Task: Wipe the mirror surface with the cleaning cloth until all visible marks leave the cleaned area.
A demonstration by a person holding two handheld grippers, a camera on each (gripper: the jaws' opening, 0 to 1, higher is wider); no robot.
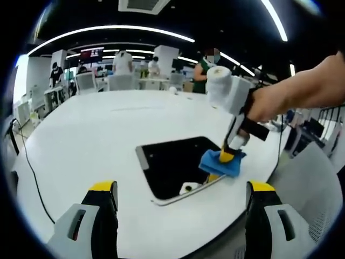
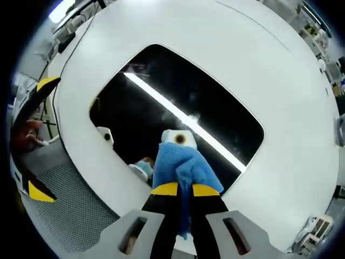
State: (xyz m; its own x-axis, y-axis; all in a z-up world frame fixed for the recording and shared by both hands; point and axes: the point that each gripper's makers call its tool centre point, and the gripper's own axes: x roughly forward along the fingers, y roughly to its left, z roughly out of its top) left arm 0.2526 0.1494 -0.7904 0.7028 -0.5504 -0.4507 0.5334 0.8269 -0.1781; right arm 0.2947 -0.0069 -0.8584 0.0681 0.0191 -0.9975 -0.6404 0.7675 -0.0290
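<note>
A dark rectangular mirror (image 1: 172,164) (image 2: 178,102) lies flat on the white table, reflecting a bright ceiling light strip. My right gripper (image 2: 185,190) (image 1: 227,157) is shut on a blue cleaning cloth (image 2: 180,164) (image 1: 222,163), which presses on the mirror near its edge closest to that gripper. In the left gripper view the right gripper comes down from a person's hand (image 1: 269,102) onto the mirror's right corner. My left gripper (image 1: 182,189) hangs open above the near table edge, apart from the mirror, with nothing between its yellow-tipped fingers (image 1: 102,189).
The white table (image 1: 97,124) (image 2: 280,81) spreads wide around the mirror. A grey mesh chair (image 1: 318,189) (image 2: 70,199) stands beside the near edge. Desks, chairs and several people (image 1: 123,62) fill the office background. A black cable (image 1: 32,172) runs along the left table edge.
</note>
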